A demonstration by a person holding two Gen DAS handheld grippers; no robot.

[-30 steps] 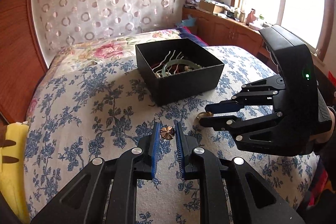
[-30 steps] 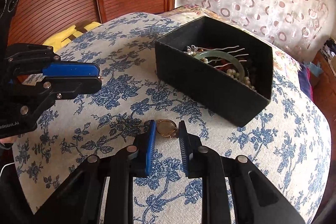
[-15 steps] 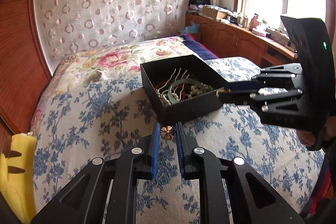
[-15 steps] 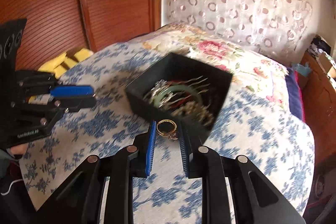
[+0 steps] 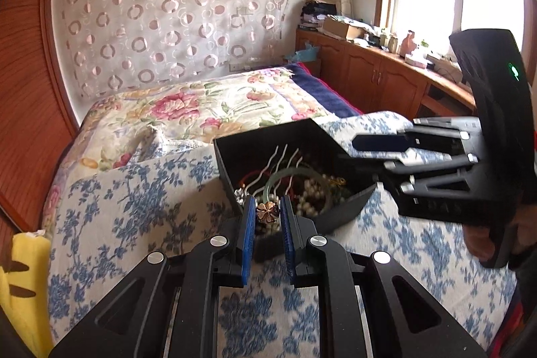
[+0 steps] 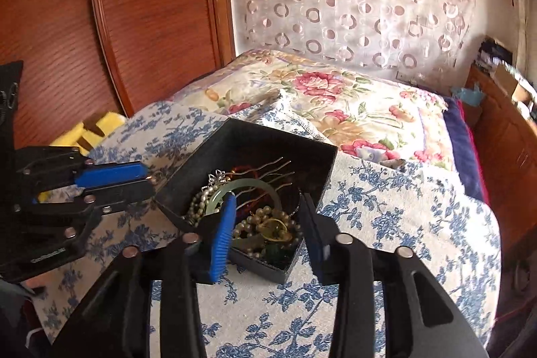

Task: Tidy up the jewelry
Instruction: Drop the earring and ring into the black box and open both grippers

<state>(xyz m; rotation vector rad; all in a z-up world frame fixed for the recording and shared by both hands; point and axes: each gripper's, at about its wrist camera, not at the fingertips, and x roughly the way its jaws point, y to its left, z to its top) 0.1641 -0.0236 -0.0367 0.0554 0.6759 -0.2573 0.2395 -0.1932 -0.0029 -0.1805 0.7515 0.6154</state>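
Above a black jewelry box [image 5: 339,210] on a blue-floral bedspread [image 5: 134,223], the left gripper [image 5: 267,213] clamps one bronze flower-shaped brooch [image 5: 267,211]. The right gripper [image 6: 266,220], jaws opening, holds nothing; one gold ring [image 6: 277,228] lies in the box among pearls, one green bangle [image 6: 231,190] and hairpins.

The black box's [image 5: 345,207] near wall hides part of the tangled jewelry [image 5: 312,190] inside.
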